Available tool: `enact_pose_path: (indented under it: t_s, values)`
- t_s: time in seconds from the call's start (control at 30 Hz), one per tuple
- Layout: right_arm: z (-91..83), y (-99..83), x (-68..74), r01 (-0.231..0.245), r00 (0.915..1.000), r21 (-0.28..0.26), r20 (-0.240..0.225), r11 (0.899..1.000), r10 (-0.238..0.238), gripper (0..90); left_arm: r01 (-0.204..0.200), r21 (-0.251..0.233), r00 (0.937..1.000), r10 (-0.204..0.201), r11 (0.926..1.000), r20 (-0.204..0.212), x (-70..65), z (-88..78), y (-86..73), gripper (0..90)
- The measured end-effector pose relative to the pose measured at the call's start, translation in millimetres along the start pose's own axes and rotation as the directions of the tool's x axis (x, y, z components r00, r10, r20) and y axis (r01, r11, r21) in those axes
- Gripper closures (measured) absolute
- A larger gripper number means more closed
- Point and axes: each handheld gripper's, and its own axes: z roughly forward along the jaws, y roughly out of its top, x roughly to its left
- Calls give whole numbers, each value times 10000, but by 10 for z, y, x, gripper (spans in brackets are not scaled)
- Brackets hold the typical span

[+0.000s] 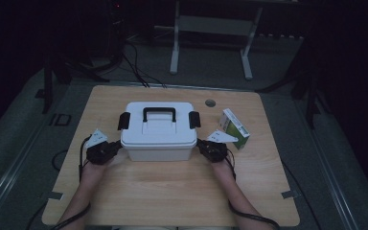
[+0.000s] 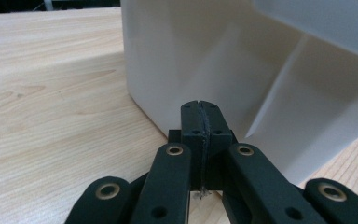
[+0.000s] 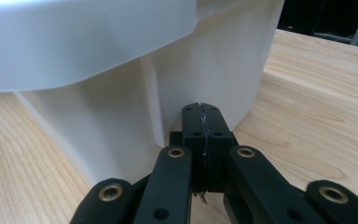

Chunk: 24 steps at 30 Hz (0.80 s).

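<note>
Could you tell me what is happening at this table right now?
A person holds a gripper in each hand against the two ends of a white storage box with a black handle, which sits closed on the wooden table. The left gripper and the right gripper both have their jaws shut, tips right at the box's side walls under the lid's overhang. A small green and white carton lies to the right, untouched.

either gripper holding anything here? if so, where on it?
Nothing held. The left gripper and right gripper are both shut on nothing, each close against an opposite end wall of the white lidded box, under its lid rim.
</note>
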Motion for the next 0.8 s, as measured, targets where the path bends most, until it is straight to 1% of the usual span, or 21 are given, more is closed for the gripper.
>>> enact_pose_path:
  t_s: [0.03, 0.07, 0.2, 0.4, 0.5, 0.57, 0.73, 0.8]
  values:
    - [4, 2, 7, -10, 10000, -13, 60, 10000, 10, 900, -40, 19, 10000, 40, 10000, -4, -10, 8, 0, 897]
    - [3, 3, -3, -127, 9999, -58, -18, 9999, 127, 900, 11, 9, 10000, -11, 10000, 43, -20, 19, -2, 897]
    - [4, 4, 1, -105, 9999, -14, -7, 9999, 105, 900, 107, -60, 9999, -107, 9999, 75, -14, 23, -9, 898]
    - [3, 8, 9, -45, 10000, 39, 27, 10000, 45, 900, 156, 38, 9999, -156, 9999, 57, -24, 26, 4, 899]
    - [-2, 4, 9, -159, 9999, 29, 14, 9999, 159, 900, 199, 76, 9997, -200, 9998, 102, -28, 26, 8, 898]
    - [-8, -2, 12, -225, 9997, 9, 19, 9997, 225, 900, 211, 76, 9997, -212, 9997, 106, -38, 27, 8, 899]
    - [-43, -9, 19, -200, 9998, 59, 66, 9998, 200, 900, 114, 122, 9998, -116, 9999, 145, -65, 23, 8, 899]
    - [-51, -12, 17, -213, 9998, 68, 49, 9997, 213, 900, 153, 141, 9997, -155, 9998, 183, -78, 23, 8, 899]
